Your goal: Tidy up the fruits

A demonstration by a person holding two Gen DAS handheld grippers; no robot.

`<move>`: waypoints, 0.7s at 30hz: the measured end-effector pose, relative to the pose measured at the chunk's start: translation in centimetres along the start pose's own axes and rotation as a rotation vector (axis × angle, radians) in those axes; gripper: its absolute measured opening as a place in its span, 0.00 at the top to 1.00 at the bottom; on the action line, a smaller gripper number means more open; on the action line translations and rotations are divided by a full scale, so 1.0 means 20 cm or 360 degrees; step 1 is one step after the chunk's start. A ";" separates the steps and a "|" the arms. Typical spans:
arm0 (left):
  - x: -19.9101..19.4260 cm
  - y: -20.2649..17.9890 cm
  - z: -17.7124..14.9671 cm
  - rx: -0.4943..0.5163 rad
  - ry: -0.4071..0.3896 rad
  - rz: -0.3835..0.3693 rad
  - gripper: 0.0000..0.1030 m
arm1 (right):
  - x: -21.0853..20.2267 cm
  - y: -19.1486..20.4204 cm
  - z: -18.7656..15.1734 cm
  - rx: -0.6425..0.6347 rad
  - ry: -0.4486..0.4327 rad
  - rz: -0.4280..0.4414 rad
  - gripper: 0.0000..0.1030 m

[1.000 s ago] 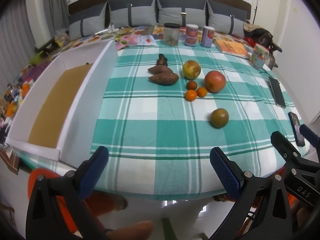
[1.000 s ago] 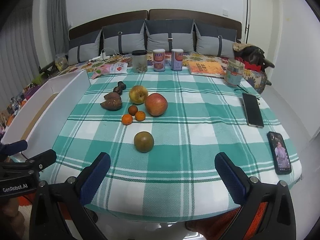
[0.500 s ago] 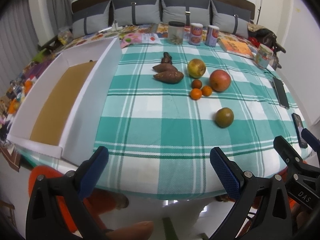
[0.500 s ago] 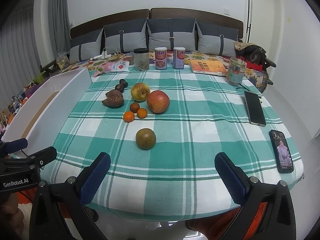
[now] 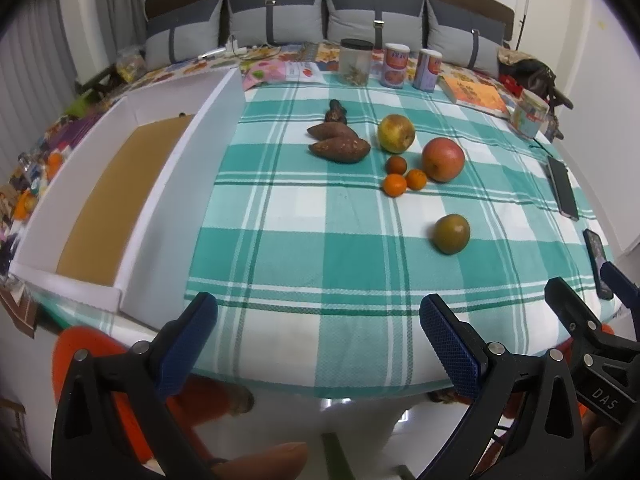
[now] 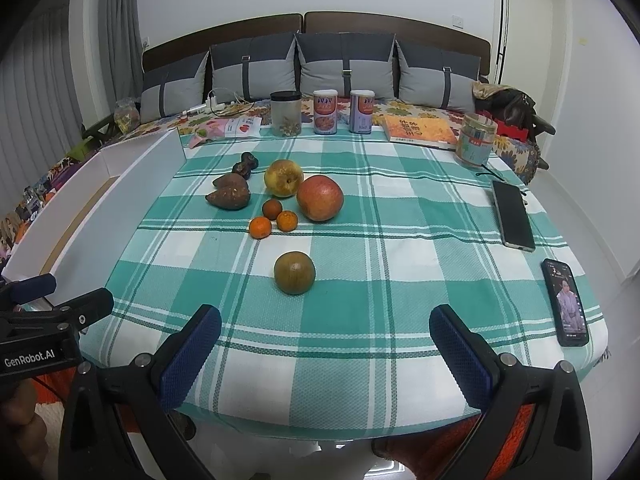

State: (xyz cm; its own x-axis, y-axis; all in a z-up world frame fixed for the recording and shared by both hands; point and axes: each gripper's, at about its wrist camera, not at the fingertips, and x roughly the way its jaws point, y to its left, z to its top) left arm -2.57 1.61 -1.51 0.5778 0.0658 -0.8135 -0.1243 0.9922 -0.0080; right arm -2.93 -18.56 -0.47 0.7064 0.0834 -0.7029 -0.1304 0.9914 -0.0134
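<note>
On the green checked tablecloth [image 6: 360, 288] lie a brown-green round fruit [image 6: 294, 272], a red apple [image 6: 320, 198], a yellow apple [image 6: 283, 178], three small oranges [image 6: 260, 227] and brown sweet potatoes [image 6: 229, 195]. The same group shows in the left wrist view, with the brown-green fruit [image 5: 452, 234] nearest and the red apple [image 5: 443, 159] behind it. A white box [image 5: 96, 200] with a brown floor stands at the table's left. My left gripper [image 5: 318, 334] and right gripper [image 6: 326, 338] are both open and empty, above the table's front edge.
Two phones [image 6: 513, 216] [image 6: 566, 307] lie at the right edge. Jars and cans [image 6: 325, 112], a book [image 6: 420, 131] and a patterned cup [image 6: 476, 146] stand at the back. Grey cushions [image 6: 344, 66] line the wall behind.
Both grippers have moved slightly forward toward the table, so the fruits look a little closer. Nothing on the table has moved.
</note>
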 end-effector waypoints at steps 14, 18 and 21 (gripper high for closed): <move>0.03 0.02 -0.01 -0.0038 0.0036 -0.0015 0.01 | 0.01 0.00 0.00 0.0000 0.0016 0.0007 0.00; 0.04 0.01 -0.01 -0.0031 0.0047 -0.0024 0.01 | 0.01 0.00 0.00 0.0002 0.0013 0.0007 0.00; 0.04 0.01 -0.01 -0.0024 0.0050 -0.0016 0.01 | 0.02 0.01 0.00 0.0006 0.0017 0.0009 0.00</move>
State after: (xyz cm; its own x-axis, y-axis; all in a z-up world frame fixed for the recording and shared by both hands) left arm -2.23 1.79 -2.35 0.5536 0.0522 -0.8311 -0.1310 0.9911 -0.0250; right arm -2.74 -18.44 -0.75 0.6983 0.0879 -0.7104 -0.1319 0.9912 -0.0070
